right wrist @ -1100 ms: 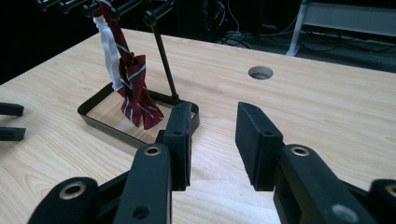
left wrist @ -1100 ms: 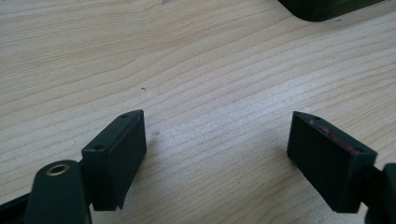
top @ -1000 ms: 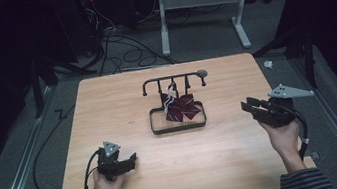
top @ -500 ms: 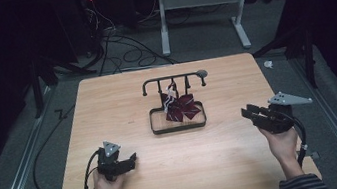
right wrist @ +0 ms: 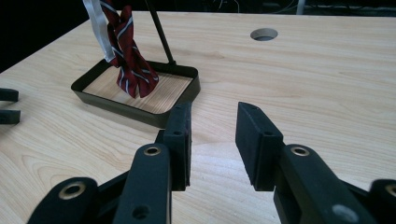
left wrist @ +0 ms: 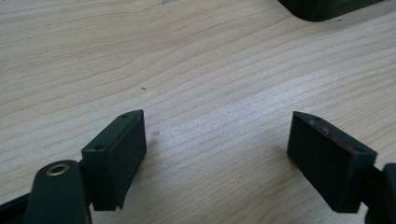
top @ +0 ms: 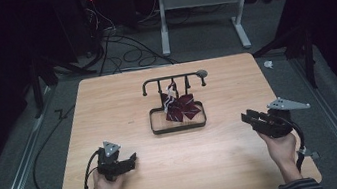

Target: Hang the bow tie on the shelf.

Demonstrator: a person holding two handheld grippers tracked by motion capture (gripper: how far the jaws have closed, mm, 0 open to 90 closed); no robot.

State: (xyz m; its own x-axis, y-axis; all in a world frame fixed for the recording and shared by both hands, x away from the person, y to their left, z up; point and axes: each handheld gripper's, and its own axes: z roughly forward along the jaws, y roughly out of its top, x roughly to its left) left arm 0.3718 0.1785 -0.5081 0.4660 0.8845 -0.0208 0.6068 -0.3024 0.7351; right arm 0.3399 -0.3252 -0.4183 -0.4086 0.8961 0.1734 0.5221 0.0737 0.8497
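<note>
Worktop (top: 108, 108) carries a black stand: tray (top: 179, 127) with a hook bar (top: 173, 79) over it. A dark red striped tie (top: 180, 107) hangs from the bar, its lower end bunched down into the tray; a white strap (right wrist: 97, 28) hangs beside it in the right gripper view.

Left tongs (top: 125, 162) sit near the worktop's front left, low over the wood, jaws wide apart, nothing between them (left wrist: 217, 149). Well apart from the stand.

Right tongs (top: 252, 117) at front right, pointed toward the tray, jaws part open with a narrow gap, empty (right wrist: 212, 140). Near the tray's front rim in the right gripper view, not touching.

Handling, judged: the tie is soft cloth, light and limp, so it will sag and fold when lifted and may swing on the hook. Probably smooth fabric, so a light pinch could slip. Best hold looks like the bunched middle or just above it, where the layers are thick enough for the pads; pinching the loose tip would only drag it. How it is looped on the bar cannot be told, so lifting up and off the hook seems safer than pulling sideways, which could tip the light stand.
</note>
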